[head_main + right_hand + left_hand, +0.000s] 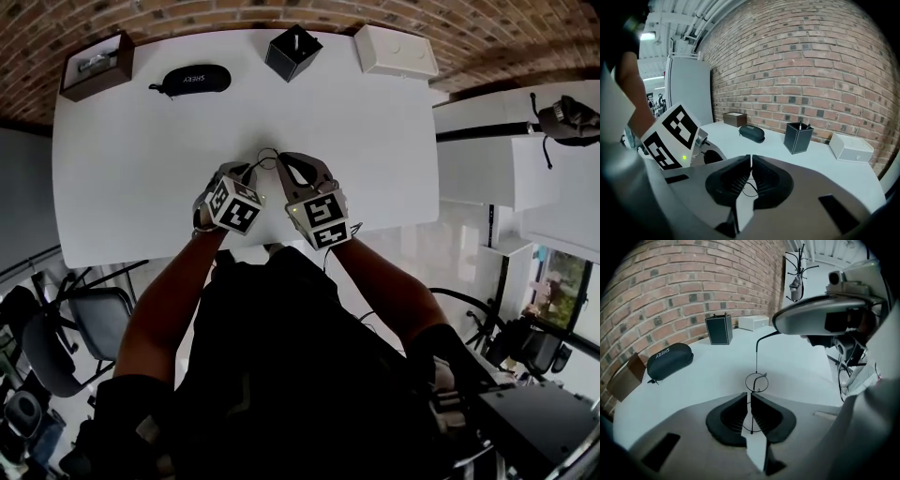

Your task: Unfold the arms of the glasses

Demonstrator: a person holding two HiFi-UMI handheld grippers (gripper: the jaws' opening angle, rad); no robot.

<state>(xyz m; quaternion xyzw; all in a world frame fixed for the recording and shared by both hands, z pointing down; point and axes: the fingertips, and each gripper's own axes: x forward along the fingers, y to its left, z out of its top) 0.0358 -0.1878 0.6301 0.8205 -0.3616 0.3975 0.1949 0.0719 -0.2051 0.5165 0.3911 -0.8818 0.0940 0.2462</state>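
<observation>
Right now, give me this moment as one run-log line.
left claw shut on glasses frame | right claw shut on one arm | glasses over white table | case closed

glasses [756, 382] partly hidden between jaws, brown box [624, 378] cut off

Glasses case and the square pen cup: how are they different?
The glasses case is long and rounded; the pen cup is square with straight sides. The glasses case lies flat and shut; the pen cup stands upright, open on top. Both are black and sit on the white table by the brick wall.
</observation>
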